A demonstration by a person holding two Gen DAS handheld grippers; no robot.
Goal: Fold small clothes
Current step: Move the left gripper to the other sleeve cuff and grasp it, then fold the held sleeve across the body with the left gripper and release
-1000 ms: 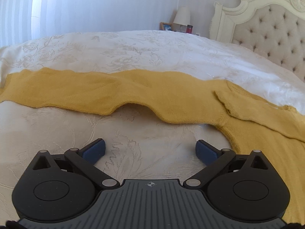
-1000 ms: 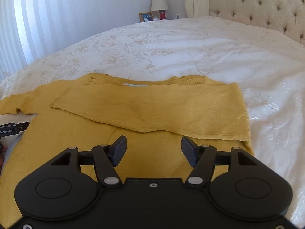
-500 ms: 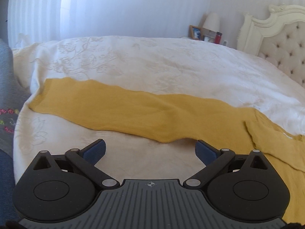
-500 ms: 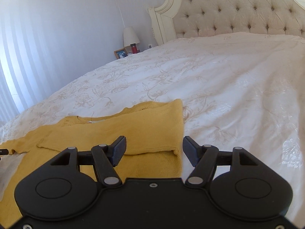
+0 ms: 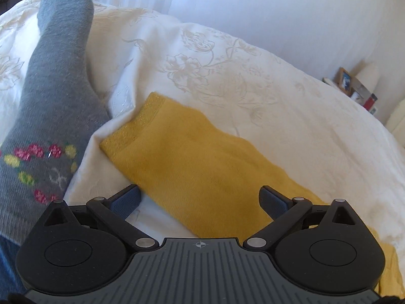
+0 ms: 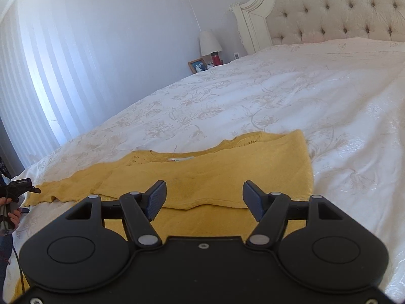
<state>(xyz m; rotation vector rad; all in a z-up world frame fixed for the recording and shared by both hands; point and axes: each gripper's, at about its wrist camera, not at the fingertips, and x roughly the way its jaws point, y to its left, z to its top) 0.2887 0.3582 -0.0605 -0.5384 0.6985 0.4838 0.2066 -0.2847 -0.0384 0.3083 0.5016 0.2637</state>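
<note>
Starting at the far left of the mustard-yellow knitted sweater [image 6: 207,177], which is lying flat on the white floral-embroidered bed cover [image 6: 291,96]: a person's grey sleeve with small pink and yellow flowers [image 5: 50,96] is resting just beside the sweater's left cuff, probably the arm carrying the left tool.

The left tool [image 5: 200,198] is hovering over that outstretched yellow sleeve [image 5: 202,167], its blue-padded fingers spread wide and nothing between them being pinched. One finger is sitting off the near edge of the sleeve over bare bed cover, the other over the yellow knit, so the tool looks lined up to straddle the sleeve near its gold-ribbed cuff [image 5: 136,126]. That makes sense: taking a sleeve close to the cuff gives the longest lever for swinging it across the body.

Moving right along the sweater, the neckline is pointing away toward the cream tufted headboard [image 6: 341,10], and the right-hand sleeve is already lying folded across the chest, its edge forming a straight line. The left sleeve looks like the one remaining.

Over the sweater's right half, the right tool [image 6: 204,200] is also hanging with fingers well apart and empty, tilted gently downward just above the folded layer. It seems to be waiting there, near enough to pin the fabric if the left side drags it.
</note>
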